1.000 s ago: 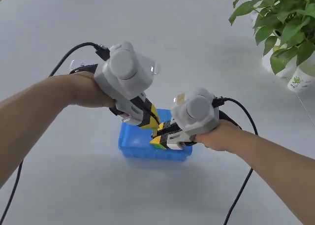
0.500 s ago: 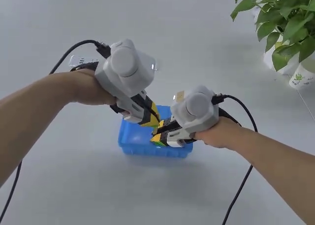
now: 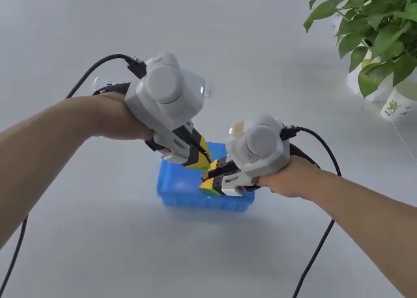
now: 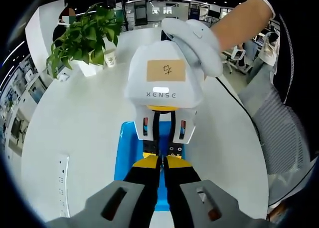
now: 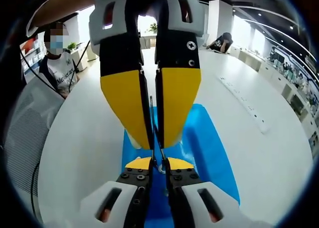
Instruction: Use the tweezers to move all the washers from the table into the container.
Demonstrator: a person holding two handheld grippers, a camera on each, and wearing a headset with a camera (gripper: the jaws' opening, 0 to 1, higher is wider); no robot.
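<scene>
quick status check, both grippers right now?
Left gripper: closed on the tweezers.
Right gripper: closed at the tweezers' tip; whether it grips them cannot be told.

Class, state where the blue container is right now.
In the head view the blue container sits on the grey table just below centre, under the meeting tips of the left gripper and right gripper.

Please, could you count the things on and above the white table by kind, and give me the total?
Handheld two-jaw grippers: 2, the left gripper and the right gripper
Blue plastic container: 1
Thin metal tweezers, between the jaws: 1
Green potted plant in a white pot: 1
Long white power strip: 1
Total: 6
</scene>
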